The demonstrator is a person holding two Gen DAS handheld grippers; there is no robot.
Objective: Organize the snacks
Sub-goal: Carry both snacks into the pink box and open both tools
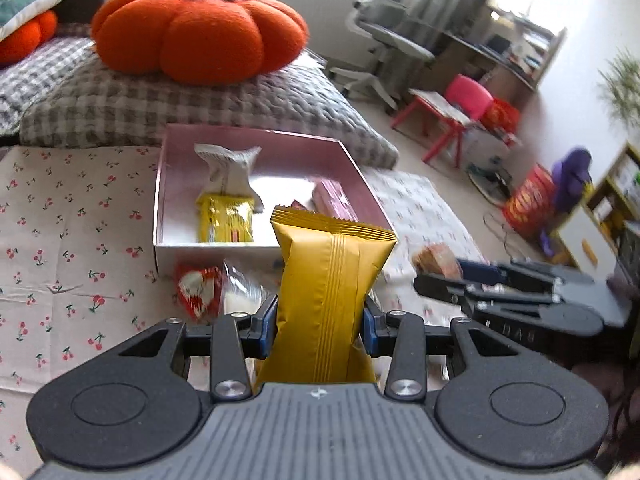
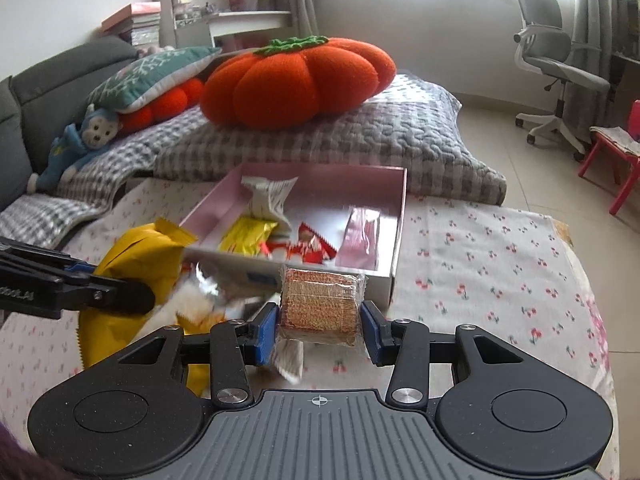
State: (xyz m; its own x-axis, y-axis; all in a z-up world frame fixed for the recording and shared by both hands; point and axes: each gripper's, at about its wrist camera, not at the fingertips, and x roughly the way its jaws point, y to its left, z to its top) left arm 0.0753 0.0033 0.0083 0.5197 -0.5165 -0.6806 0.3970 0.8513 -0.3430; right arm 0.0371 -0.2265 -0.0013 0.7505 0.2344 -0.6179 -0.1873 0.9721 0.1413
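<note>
While the left gripper [image 1: 320, 322] pinches a gold snack packet [image 1: 330, 288] upright between its blue pads, the right gripper [image 2: 319, 326] is clamped on a clear-wrapped wafer biscuit [image 2: 319, 304], its pads pressed to the wrapper's two sides. Just ahead of the left gripper sits a shallow pink box [image 1: 256, 246] on a cherry-print cloth [image 1: 72, 232], and the packet's crimped top edge overlaps the box's near wall in that view. Inside the box, ahead and slightly left of the left gripper, lie a yellow packet [image 1: 226, 220] and a white crumpled wrapper [image 1: 230, 170] behind it, with a pink bar [image 1: 334, 200] toward the box's right side. Between the left gripper and the box's near wall rests a red-and-white sweet packet [image 1: 198, 292], beside a clear wrapper [image 1: 242, 290] (blurred, contents unreadable). From the right wrist view the same box lies directly ahead of the held biscuit, with a red-and-white packet [image 2: 304, 246] inside it near the front; the left gripper and its gold packet appear off to the right gripper's left. Beyond the box, on a grey checked quilt [image 2: 360, 136], sits an orange pumpkin cushion [image 2: 296, 80]
</note>
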